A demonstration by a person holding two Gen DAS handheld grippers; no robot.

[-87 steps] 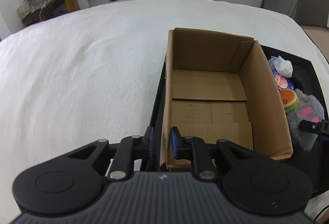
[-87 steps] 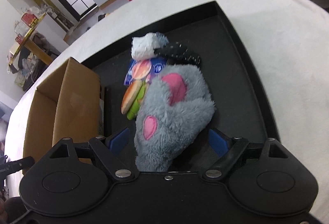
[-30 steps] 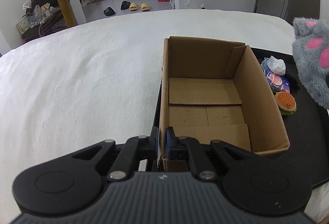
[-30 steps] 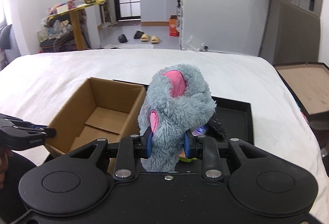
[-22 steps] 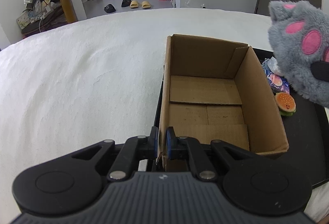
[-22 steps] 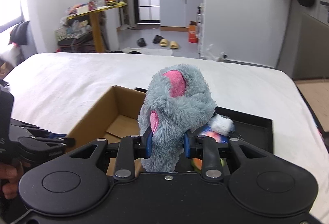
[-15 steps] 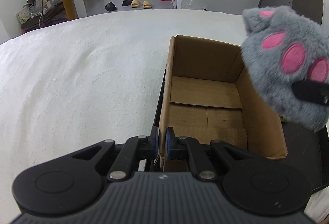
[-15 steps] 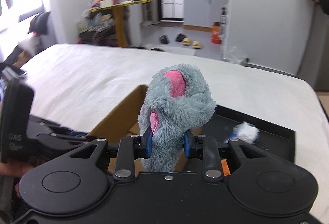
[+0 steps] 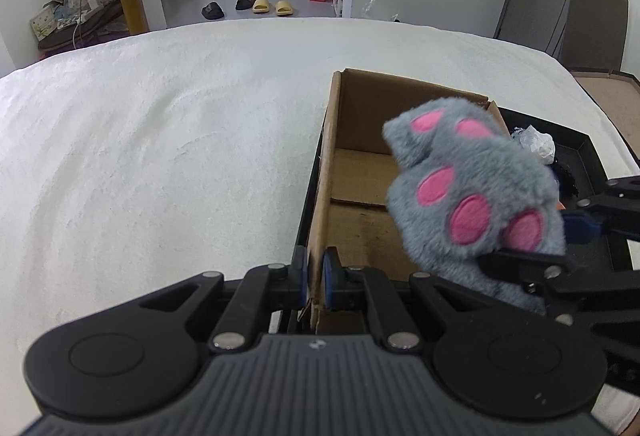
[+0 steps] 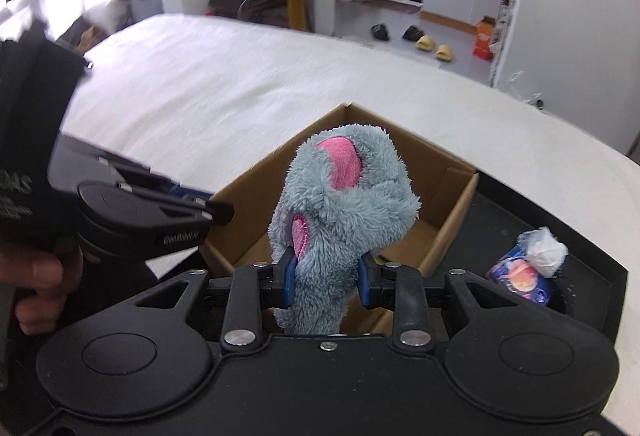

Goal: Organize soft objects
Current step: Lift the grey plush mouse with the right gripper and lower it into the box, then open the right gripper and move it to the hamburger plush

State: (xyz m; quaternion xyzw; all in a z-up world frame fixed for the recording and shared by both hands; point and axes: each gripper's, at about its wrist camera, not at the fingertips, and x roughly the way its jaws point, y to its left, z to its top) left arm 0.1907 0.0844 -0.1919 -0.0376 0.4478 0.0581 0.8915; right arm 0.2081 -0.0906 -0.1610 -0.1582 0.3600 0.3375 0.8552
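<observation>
My right tongs (image 10: 326, 284) squeeze the light, squashy plush paw (image 10: 340, 211) mid-body; left tongs (image 9: 316, 278) pinch the cardboard box (image 9: 320, 171) wall.

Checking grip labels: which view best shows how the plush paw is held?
The right wrist view: both pads of the right tongs pinch the plush paw near its base. The left wrist view shows its pink pads but mostly hides the grip.
</observation>
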